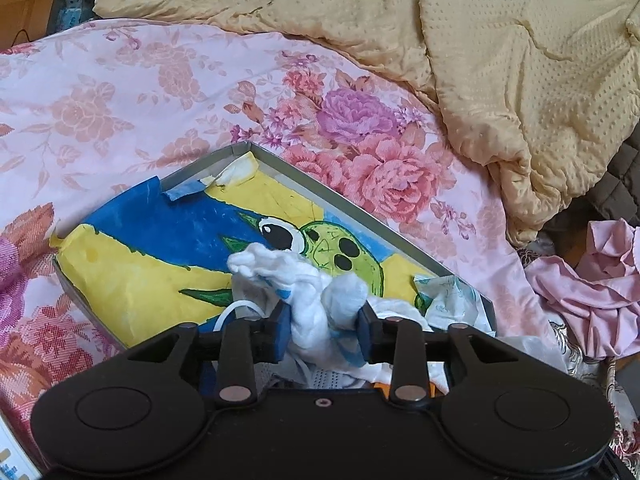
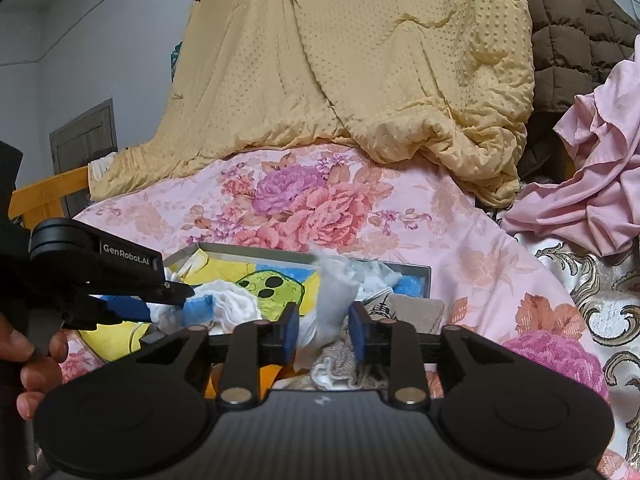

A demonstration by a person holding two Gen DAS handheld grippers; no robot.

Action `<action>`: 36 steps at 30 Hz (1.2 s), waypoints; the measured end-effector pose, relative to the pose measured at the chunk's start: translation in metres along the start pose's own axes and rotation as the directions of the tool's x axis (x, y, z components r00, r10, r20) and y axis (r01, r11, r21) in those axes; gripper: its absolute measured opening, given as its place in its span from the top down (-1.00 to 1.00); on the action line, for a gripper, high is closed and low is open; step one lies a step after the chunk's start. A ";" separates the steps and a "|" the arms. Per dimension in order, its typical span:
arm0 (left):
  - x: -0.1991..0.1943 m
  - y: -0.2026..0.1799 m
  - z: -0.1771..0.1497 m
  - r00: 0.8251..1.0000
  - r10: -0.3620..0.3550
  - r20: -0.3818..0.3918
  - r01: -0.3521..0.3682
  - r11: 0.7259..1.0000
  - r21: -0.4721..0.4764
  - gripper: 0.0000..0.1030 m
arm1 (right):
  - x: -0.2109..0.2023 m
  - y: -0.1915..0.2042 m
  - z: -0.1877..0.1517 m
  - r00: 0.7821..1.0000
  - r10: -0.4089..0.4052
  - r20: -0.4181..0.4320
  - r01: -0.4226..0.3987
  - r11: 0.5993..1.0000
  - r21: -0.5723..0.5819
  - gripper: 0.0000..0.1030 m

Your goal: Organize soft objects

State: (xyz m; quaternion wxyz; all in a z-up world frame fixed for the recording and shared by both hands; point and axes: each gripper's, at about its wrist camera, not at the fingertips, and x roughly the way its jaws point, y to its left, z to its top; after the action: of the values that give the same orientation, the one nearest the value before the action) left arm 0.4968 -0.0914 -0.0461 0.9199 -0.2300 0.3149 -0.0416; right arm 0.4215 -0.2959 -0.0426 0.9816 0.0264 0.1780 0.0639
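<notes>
A shallow grey box lined with a yellow, blue and green cartoon drawing lies on the floral bedspread; it also shows in the right wrist view. My left gripper is shut on a bunched white cloth with blue marks over the box's near side. In the right wrist view the left gripper comes in from the left, holding that cloth. My right gripper is shut on another white cloth piece that stands up between its blue pads.
A yellow dotted quilt is heaped at the back and right. Crumpled pink fabric lies at the right, and a brown quilted cover behind it. More white cloths and paper sit in the box's right corner. A wooden bed frame is far left.
</notes>
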 end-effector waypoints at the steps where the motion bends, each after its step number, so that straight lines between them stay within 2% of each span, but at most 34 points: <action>1: -0.001 -0.001 0.000 1.000 0.002 0.003 -0.002 1.000 0.001 0.25 | 0.000 0.000 0.000 1.000 0.003 0.000 -0.003 1.000 0.001 0.30; 7: -0.006 -0.004 0.001 1.000 0.004 0.016 -0.004 1.000 0.029 0.12 | -0.001 0.001 0.000 1.000 0.011 0.007 -0.011 1.000 0.000 0.11; 11: -0.009 -0.003 0.001 1.000 0.003 0.027 -0.003 1.000 0.020 -0.06 | -0.003 0.000 0.002 1.000 0.014 0.015 -0.014 1.000 0.004 -0.01; 16: -0.017 -0.005 0.002 0.999 0.015 0.048 -0.017 0.999 0.039 -0.21 | -0.010 -0.002 0.005 1.000 0.002 0.031 -0.002 1.000 0.008 -0.35; 18: -0.021 -0.007 0.002 0.998 0.017 0.059 -0.020 0.999 0.048 -0.33 | -0.014 -0.002 0.006 0.999 -0.004 0.037 0.004 1.000 0.006 -0.39; 25: -0.038 -0.010 -0.009 0.996 0.028 0.082 -0.037 0.993 0.109 -0.44 | -0.032 -0.005 0.008 0.998 -0.029 0.057 0.028 0.999 0.023 -0.62; 36: -0.096 0.010 -0.040 0.990 0.040 0.139 -0.054 0.994 0.098 -0.67 | -0.075 0.005 0.006 0.995 -0.038 0.090 0.036 0.999 0.022 -0.83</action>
State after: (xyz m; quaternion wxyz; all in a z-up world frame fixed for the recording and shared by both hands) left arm 0.3950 -0.0768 -0.0246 0.9505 -0.1779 0.2539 -0.0201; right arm 0.3531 -0.3010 -0.0105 0.9893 0.0362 0.1345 0.0428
